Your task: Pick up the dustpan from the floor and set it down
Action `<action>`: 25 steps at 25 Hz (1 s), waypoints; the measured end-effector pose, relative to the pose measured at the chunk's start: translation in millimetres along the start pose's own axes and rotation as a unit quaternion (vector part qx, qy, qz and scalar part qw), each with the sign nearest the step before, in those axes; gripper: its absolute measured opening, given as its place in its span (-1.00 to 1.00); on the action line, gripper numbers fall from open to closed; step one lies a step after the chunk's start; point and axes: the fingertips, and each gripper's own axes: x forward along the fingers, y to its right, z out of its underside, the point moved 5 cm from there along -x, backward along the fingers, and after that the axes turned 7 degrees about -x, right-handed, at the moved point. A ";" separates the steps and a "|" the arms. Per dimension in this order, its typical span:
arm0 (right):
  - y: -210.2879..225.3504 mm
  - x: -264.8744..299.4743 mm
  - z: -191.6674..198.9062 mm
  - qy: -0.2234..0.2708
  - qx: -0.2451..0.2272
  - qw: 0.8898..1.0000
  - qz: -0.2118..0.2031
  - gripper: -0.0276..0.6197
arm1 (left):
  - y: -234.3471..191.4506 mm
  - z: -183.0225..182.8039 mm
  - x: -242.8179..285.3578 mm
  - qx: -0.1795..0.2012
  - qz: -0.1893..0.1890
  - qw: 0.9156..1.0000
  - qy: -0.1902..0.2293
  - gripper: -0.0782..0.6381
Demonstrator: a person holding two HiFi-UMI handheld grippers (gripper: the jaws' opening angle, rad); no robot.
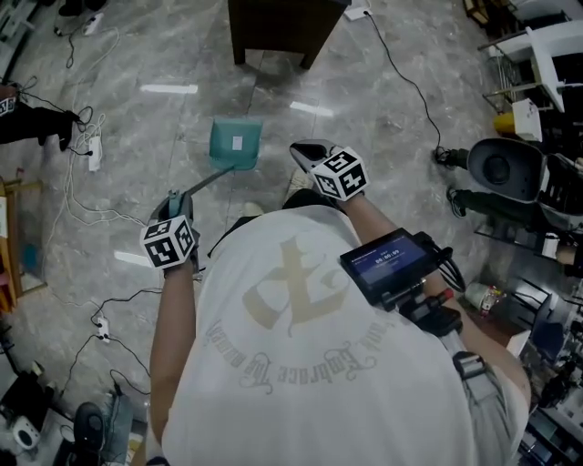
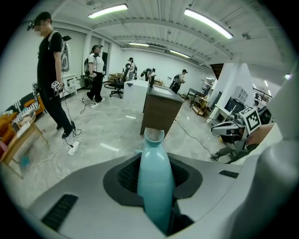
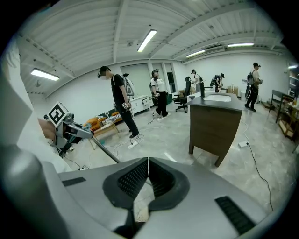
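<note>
Dustpan (image 1: 235,146) lies low ahead of me, its teal pan over the marble floor (image 1: 137,136) just short of the dark cabinet (image 1: 278,27) (whether its lip touches the floor I cannot tell from above). It looks like thin moulded plastic, so I judge it light and stiff. The long thin shaft (image 1: 202,182) sets the pan far from my grip, so it may swing or twist. The place to hold is the smooth teal handle (image 2: 155,182) at the shaft's top, and my left gripper (image 1: 173,202) is clamped on it there, a pad on either side. Smooth plastic can turn in the pads, so a firm squeeze suits. My right gripper (image 3: 148,164) is closed on nothing, off to the side.
</note>
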 end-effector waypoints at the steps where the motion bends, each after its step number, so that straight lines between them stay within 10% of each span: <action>1: -0.1 -1.5 1.7 -0.001 0.002 1.000 0.003 -0.86 | -1.0 0.2 1.3 0.000 0.000 1.000 -0.002 -0.49; 25: 10.2 -7.0 36.0 -0.018 0.037 0.999 0.020 -0.86 | -24.5 48.3 62.5 0.017 -0.029 0.996 -0.082 -0.49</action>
